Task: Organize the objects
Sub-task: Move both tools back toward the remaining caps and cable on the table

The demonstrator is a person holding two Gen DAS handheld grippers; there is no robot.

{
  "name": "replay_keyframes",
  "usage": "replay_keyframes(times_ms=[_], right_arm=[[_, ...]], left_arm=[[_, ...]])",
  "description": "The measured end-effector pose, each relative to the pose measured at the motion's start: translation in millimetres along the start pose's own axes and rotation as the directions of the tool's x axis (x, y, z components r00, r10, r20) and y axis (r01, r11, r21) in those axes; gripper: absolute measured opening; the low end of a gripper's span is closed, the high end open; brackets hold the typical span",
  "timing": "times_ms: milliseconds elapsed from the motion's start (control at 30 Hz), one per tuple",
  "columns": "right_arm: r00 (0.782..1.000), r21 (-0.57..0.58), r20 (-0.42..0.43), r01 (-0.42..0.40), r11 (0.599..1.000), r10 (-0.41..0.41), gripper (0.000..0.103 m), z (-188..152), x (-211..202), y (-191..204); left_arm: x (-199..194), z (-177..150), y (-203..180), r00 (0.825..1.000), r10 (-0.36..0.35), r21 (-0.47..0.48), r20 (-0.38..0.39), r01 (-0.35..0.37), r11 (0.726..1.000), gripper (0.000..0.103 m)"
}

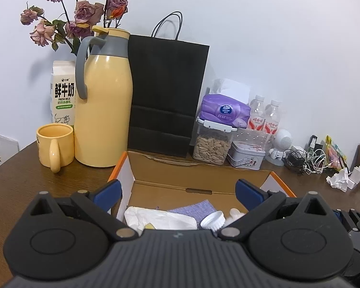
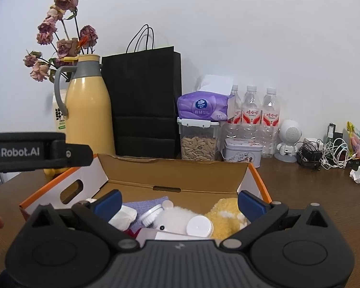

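While both tools hover over the open cardboard box (image 2: 175, 175) at the counter's (image 1: 24, 168) near edge, the packing step looks close to finished, I judge. The left hand-held gripper (image 1: 178, 192) stands wide apart and empty above a white wrapper (image 1: 156, 218) and a purple cloth (image 1: 192, 207); the right hand-held gripper (image 2: 180, 202) is equally spread, holding nothing, over a white plush toy (image 2: 175, 218), a round white lid (image 2: 199, 225) and a yellow fluffy thing (image 2: 225, 218). Next likely calls for choosing a loose item or closing the flaps. Readable, from nine o'clock to three: "FRESH MILK" on the carton (image 1: 63, 96), "GenRobot.AI" on the left tool's body, "Vinda" on the tissue pack (image 2: 204, 106).
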State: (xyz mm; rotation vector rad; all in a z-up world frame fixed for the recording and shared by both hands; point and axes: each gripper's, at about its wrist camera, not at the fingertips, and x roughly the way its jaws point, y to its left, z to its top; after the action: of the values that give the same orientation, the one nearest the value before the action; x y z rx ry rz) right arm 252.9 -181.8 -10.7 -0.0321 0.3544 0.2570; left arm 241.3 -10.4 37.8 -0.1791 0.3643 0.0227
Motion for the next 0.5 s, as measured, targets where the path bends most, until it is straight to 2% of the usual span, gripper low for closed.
replay_keyframes(times_ms=[300,500], right_arm=[[1.0,-0.007,0.022,-0.007,1.0,0.007,0.103,-10,-32,-13],[0.999,-0.004,0.022,-0.027,1.0,0.027,0.103,-25,-57,-25]], left_arm=[[-23,-9,6,1.0,-0.012,0.026,-0.007,0.013,1.0,0.103],[-38,-29,12,0.999,0.001,0.077,-0.048,0.003,0.997,0.103]])
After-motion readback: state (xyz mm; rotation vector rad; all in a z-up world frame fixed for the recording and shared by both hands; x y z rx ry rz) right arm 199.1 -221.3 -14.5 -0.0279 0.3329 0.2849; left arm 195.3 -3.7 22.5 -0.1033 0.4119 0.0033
